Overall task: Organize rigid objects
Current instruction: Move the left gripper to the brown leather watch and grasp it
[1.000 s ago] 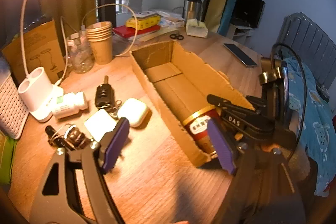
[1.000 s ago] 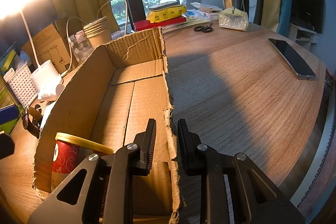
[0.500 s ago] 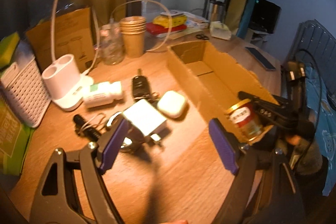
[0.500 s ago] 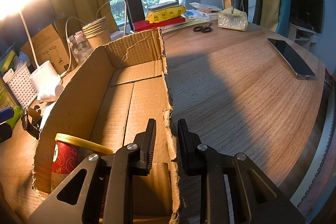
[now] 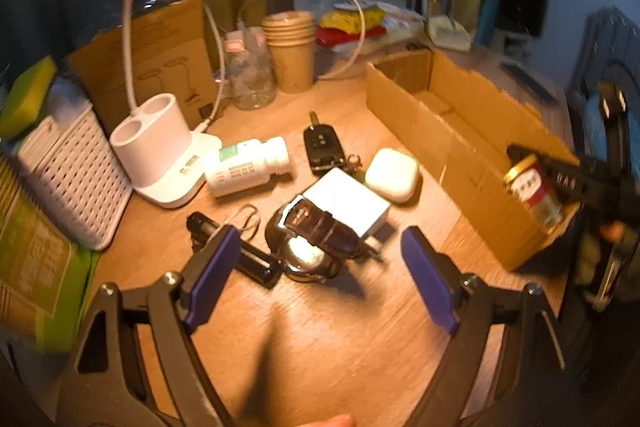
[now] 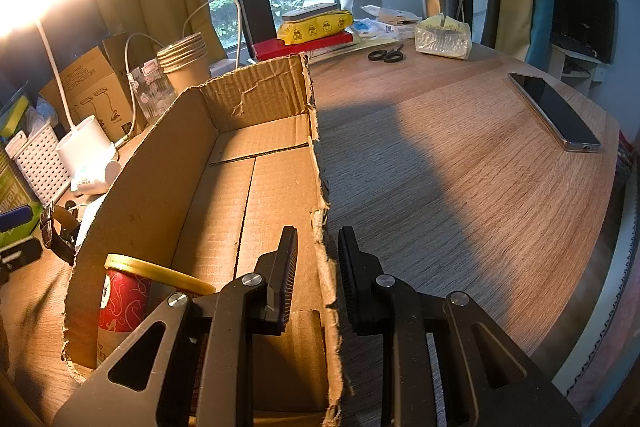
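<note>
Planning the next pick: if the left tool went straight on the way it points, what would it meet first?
Probably the wristwatch, lying right ahead between the open fingers of the left tool, against the white charger. Depth is uncertain in this blurred fisheye view.

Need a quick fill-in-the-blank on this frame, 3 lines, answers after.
1. The red can with the yellow lid stands inside the ____.
2. The right gripper is shut on the box's ____.
3. The left gripper, jaws ____, hovers over the watch.

Answers: cardboard box; side wall; open
</note>
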